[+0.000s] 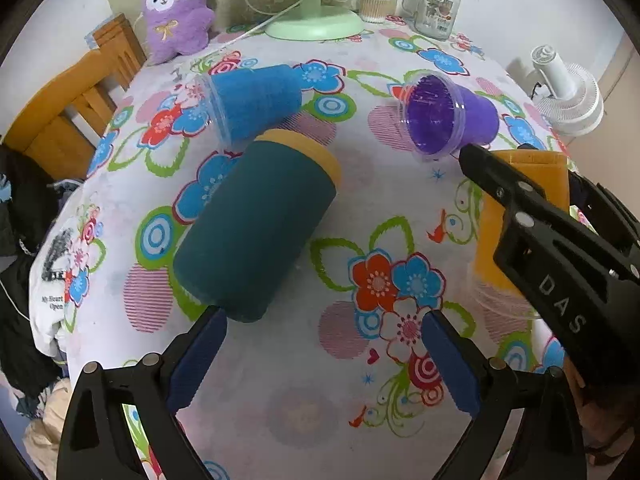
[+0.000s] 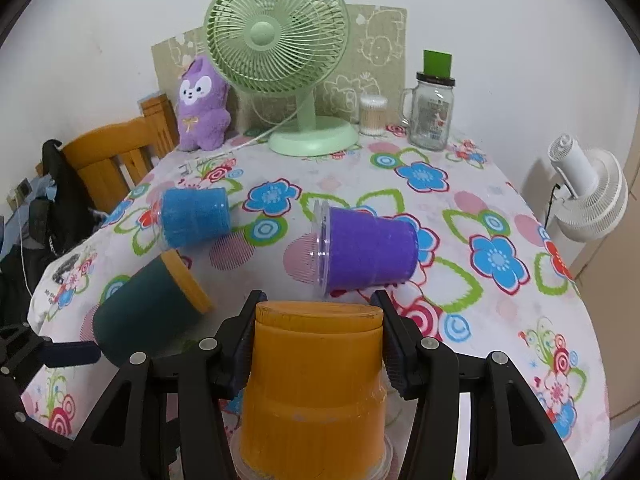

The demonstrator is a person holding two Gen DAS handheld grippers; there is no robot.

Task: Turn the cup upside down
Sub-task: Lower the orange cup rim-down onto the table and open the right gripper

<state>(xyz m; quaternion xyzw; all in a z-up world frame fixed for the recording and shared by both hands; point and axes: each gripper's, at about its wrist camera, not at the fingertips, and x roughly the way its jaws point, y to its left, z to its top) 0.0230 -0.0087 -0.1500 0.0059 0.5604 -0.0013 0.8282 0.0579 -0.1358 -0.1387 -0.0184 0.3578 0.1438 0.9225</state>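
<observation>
An orange cup (image 2: 316, 384) stands upside down, rim on the table, between the fingers of my right gripper (image 2: 316, 312), which is shut on its upper part. It also shows in the left wrist view (image 1: 516, 216) behind the right gripper's black finger (image 1: 500, 188). My left gripper (image 1: 320, 344) is open and empty, just in front of a dark teal cup with a yellow rim (image 1: 256, 228) that lies on its side. A blue cup (image 1: 252, 100) and a purple cup (image 1: 448, 116) also lie on their sides farther back.
The floral tablecloth (image 1: 304, 380) covers the table. At the back stand a green fan (image 2: 280, 60), a purple plush toy (image 2: 202, 108), a glass jar (image 2: 430, 114) and a swab box (image 2: 372, 114). A wooden chair (image 2: 116, 152) is left; a white fan (image 2: 588, 196) is right.
</observation>
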